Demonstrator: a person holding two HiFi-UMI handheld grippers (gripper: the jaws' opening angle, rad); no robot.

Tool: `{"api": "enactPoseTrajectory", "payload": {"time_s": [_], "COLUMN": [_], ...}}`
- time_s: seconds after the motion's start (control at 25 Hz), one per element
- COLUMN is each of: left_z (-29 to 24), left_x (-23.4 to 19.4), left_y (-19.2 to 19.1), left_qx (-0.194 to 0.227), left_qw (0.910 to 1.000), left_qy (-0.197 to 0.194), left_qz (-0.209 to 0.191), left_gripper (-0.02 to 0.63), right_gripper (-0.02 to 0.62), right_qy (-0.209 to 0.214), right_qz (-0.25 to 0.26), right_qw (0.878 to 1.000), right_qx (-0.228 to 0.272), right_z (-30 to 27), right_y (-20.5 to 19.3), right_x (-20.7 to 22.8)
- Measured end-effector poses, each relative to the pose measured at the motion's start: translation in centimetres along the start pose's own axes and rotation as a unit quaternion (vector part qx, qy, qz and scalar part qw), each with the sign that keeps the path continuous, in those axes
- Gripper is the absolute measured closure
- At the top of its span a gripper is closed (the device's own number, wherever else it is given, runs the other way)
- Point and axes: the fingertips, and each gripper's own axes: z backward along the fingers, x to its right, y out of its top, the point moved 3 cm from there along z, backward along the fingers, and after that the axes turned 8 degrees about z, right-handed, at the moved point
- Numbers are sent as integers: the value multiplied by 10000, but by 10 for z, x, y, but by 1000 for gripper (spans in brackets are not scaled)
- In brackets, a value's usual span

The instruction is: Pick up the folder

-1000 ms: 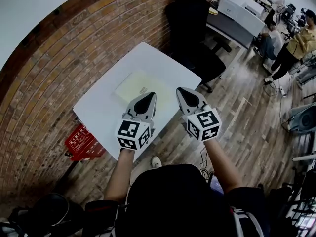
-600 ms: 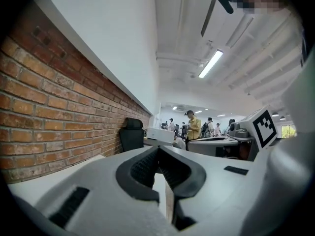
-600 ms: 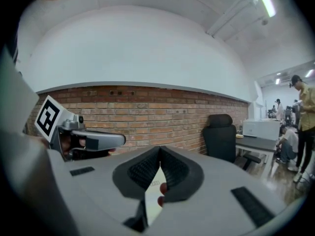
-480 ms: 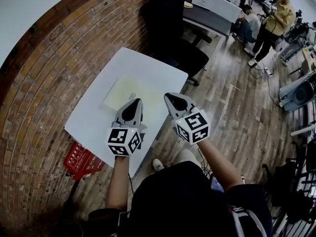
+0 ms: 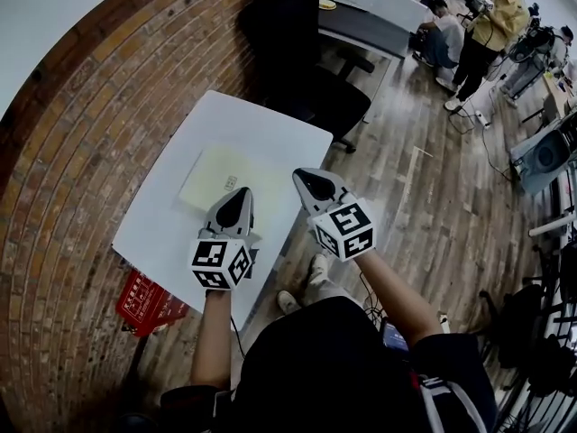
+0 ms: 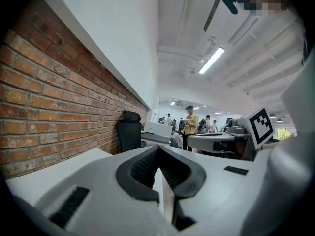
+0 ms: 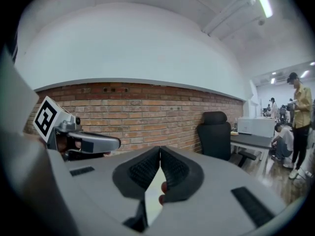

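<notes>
The pale yellow folder (image 5: 216,177) lies flat on the white table (image 5: 234,124), a small label near its near edge. My left gripper (image 5: 240,193) is shut with nothing in it and hovers over the folder's near right corner. My right gripper (image 5: 303,178) is also shut and empty, above the table's right edge, beside the folder. In the left gripper view the jaws (image 6: 158,148) meet at the tip, and the right gripper's marker cube (image 6: 260,125) shows at the right. In the right gripper view the jaws (image 7: 160,149) are likewise together. Neither gripper view shows the folder.
A black office chair (image 5: 297,57) stands behind the table's far end. A brick wall (image 5: 81,152) runs along the left. A red crate (image 5: 149,301) sits on the floor by the table's near left corner. People and desks (image 5: 451,34) are at the far right, on wood floor (image 5: 433,206).
Both grippers have sunk a little toward the table and stayed shut. The head view has shifted, so the table and folder now lie further left in the picture.
</notes>
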Motion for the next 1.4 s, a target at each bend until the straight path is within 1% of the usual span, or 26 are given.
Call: {"api": "enactPoseTrajectory", "payload": {"time_s": [0.16,0.4,0.64,1.04,1.2,1.4], "left_z": [-10,-25,-40,-60,-65,-72], "left_x": [-5,-28,-46,-65,-76,-94], "left_y": [-4,-14,-30,-71,-89,-110], "left_qx": [-157,-322,-544,-978,-1206,-1372], "left_qw": [9999,9993,9975,9927,9897,9855], "left_qy": [4,212,385,575,654,868], "left_qz": [-38,34,234,412,417,499], "left_gripper": [591,591,591,591,591,589], "right_gripper": [568,568,568,568,568,568], "right_qy": [7,173,366,626,692,762], "right_qz": [-44,-217,-197,-406,-531,-615], "right_qw": [10000,9995,9987,9952,9932,9906], "right_qx": [-27,-128,-293,-633,-771,-952], "right_z": [-9,-34,-56,-72,-77,-79], "right_y": [-3,-14,-30,-71,-86,-105], "right_x": [9,19,26,35,35,34]}}
